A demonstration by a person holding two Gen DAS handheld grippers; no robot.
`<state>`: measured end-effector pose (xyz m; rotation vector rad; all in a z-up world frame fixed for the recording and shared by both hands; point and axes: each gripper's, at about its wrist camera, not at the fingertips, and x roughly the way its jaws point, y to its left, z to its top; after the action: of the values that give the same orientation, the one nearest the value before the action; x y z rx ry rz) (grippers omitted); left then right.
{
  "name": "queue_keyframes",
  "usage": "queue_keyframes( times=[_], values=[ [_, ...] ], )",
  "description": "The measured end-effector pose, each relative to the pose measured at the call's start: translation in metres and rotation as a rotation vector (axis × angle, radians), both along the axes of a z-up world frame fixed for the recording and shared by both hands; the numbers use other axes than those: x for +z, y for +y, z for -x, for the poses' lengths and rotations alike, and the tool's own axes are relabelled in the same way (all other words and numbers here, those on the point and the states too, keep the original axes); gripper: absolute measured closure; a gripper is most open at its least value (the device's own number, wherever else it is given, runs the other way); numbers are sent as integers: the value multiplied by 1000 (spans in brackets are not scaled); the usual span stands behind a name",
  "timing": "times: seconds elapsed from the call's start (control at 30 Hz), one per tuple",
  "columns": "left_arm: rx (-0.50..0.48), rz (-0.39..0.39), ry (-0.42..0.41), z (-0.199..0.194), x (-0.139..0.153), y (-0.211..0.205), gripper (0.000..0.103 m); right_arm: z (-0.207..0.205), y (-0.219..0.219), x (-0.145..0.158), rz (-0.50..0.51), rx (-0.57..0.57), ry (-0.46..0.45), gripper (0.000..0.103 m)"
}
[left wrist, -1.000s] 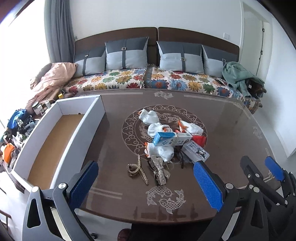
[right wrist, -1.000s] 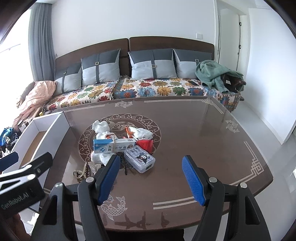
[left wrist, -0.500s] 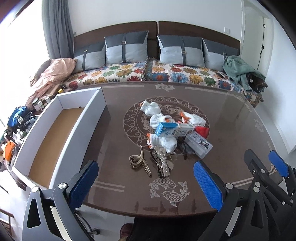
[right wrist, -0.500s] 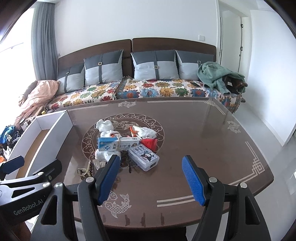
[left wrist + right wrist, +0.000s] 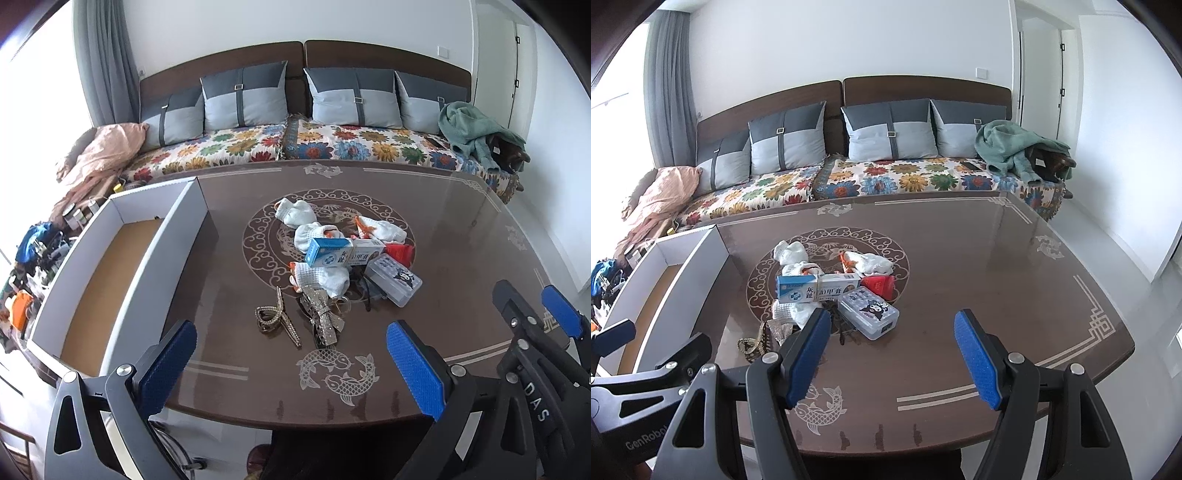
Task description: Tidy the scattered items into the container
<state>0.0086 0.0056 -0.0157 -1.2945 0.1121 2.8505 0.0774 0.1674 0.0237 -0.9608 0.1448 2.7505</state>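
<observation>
A pile of small items lies at the middle of the brown table (image 5: 461, 229): white socks (image 5: 295, 216), a blue-and-white ointment box (image 5: 334, 253), a clear plastic case (image 5: 393, 282) with a cartoon sticker, a red pouch (image 5: 400, 253), a gold hair claw (image 5: 275, 321) and a sequin bow clip (image 5: 323, 319). The empty white cardboard box (image 5: 110, 266) stands at the table's left edge. My left gripper (image 5: 291, 365) is open and empty, near the front edge. My right gripper (image 5: 892, 356) is open and empty, just in front of the clear case (image 5: 868, 312).
A sofa (image 5: 886, 181) with grey cushions and a floral cover runs along the table's far side. A green blanket (image 5: 1015, 149) lies at its right end, a pink one (image 5: 661, 199) at its left. Clutter (image 5: 33, 258) sits on the floor left of the box.
Both grippers have pulled back and risen a little, so the table and pile look farther away. Both stay open. Nothing on the table has moved.
</observation>
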Motion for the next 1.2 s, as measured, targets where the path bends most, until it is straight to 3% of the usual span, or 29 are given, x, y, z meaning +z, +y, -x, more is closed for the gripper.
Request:
queue_keyframes(
  times=[0.47,1.2],
  values=[
    [20,-10,25,-3,8,-6,0,-6,-1,9,-1,-1,33,32],
    [35,34,62,-7,14,-8,0,-9,-7,12,-30,7,49,32]
  ],
)
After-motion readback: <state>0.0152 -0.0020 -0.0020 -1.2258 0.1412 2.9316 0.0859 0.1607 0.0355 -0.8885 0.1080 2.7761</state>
